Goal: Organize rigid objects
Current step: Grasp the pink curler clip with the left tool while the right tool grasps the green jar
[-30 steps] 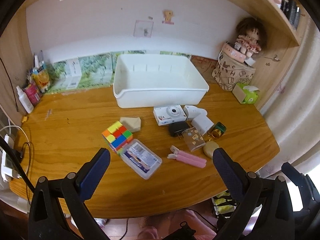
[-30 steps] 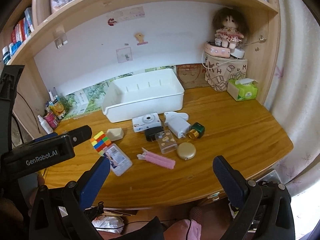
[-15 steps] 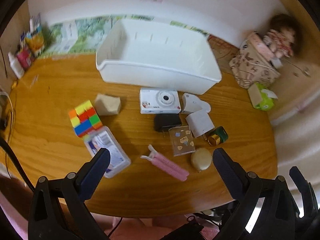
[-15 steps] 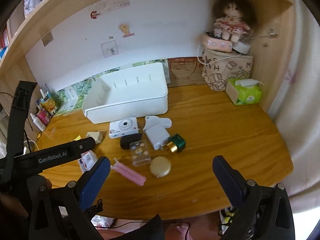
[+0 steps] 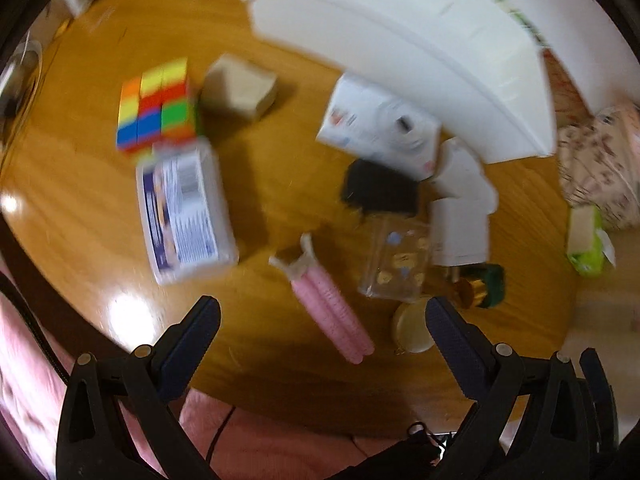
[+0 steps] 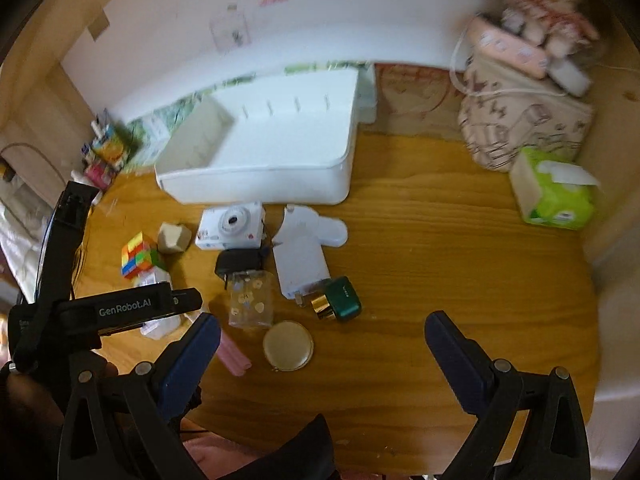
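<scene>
Rigid objects lie scattered across the middle of the wooden desk (image 6: 460, 264), below the empty white bin (image 6: 280, 152) in the upper centre of the right wrist view. The pink clip (image 5: 332, 312) sits lowest, just above the left gripper (image 5: 320, 320), whose jaws are spread wide and hold nothing; it looks light, stiff and narrow, best pinched across its paired barrels mid-length. The gold compact (image 6: 288, 345) looks smooth and likely slippery, the clear case (image 6: 250, 298) brittle. The right gripper (image 6: 320, 334) is likewise spread and empty.
</scene>
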Available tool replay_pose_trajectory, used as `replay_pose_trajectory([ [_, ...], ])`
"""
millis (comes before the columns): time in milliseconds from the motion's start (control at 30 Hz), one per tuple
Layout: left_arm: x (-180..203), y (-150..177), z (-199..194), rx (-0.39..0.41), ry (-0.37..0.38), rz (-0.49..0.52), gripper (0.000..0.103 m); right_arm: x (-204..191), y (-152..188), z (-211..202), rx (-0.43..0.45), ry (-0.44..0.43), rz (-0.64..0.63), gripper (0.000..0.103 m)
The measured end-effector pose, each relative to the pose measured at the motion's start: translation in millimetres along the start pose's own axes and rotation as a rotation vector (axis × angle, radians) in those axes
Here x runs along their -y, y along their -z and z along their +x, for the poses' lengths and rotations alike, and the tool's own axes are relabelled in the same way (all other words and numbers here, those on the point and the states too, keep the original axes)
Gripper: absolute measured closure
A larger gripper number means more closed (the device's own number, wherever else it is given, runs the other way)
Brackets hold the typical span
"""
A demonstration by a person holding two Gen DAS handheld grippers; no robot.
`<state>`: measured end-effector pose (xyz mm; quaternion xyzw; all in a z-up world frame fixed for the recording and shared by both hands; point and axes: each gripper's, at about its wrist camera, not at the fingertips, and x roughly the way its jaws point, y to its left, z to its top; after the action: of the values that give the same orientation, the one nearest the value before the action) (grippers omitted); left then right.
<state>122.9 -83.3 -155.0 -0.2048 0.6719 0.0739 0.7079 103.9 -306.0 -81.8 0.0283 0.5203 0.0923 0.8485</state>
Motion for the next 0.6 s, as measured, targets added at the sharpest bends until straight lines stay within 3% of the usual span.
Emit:
replay_pose_trajectory([
  [100,-6,2,14,-0.066,-0.016,-0.073,0.001,8,-8,18,-0.072,-0.034,-0.021,0.001],
  [200,-14,4,31,-0.163,-0.003,-0.145,0.001,15,-16,37,-0.143,-0.066,-0.023,0.010],
  [267,-21,5,39,-0.210,0.003,-0.197,0.001,17,-20,49,-0.184,-0.084,-0.013,0.010],
  [600,-40,15,64,-0.278,0.016,-0.325,0.003,29,-25,104,-0.402,-0.178,0.007,0.011],
])
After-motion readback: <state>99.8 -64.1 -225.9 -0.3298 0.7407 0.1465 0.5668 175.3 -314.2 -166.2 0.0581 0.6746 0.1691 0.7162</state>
